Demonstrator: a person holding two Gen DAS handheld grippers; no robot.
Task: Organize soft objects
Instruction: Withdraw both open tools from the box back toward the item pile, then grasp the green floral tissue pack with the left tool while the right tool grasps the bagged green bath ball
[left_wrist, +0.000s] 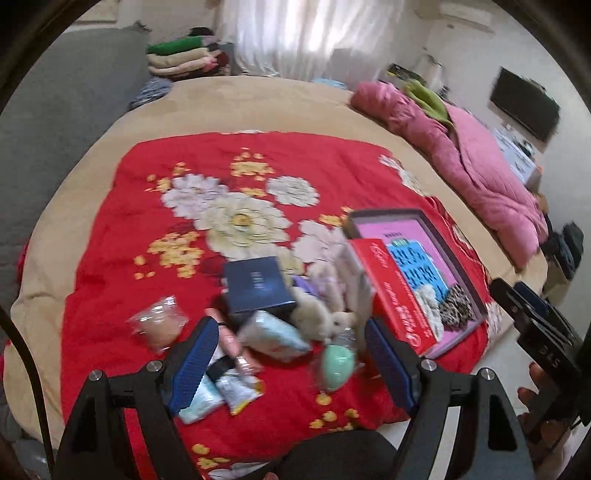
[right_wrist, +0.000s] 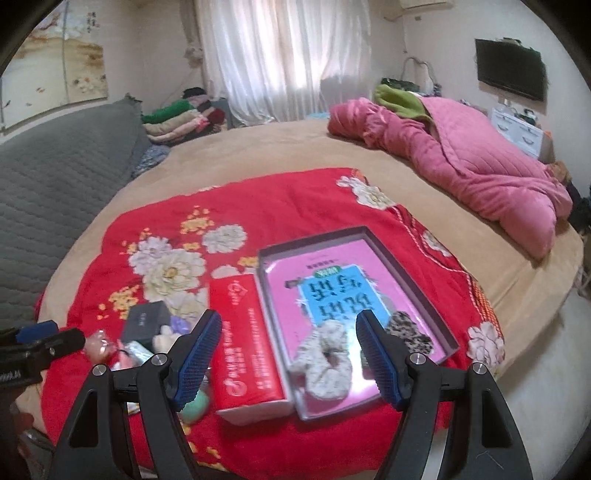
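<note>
Progress stands at an early-to-middle stage, as judged from the layout. Two scrunchies already lie in the shallow tray (right_wrist: 448, 341) on the red floral blanket (right_wrist: 295, 199): a pale scrunchie (right_wrist: 325, 365) at the tray's near end and a leopard-print scrunchie (right_wrist: 410, 332) just to its right. A pile of mixed items remains left of the tray, including a plush toy (left_wrist: 314, 317), a dark blue box (left_wrist: 258, 286), a mint-green round object (left_wrist: 338, 363) and several packets; the plush toy, probably among others, is still to be sorted.

The tray's long axis runs from near to far, leaning slightly left at its far end. A red carton (right_wrist: 243, 343) lies parallel, touching its left wall.

The left gripper (left_wrist: 291, 365) hovers over the pile, jaws spread and empty. The right gripper (right_wrist: 288, 356) hovers over the tray's near end, jaws likewise apart and empty.
</note>
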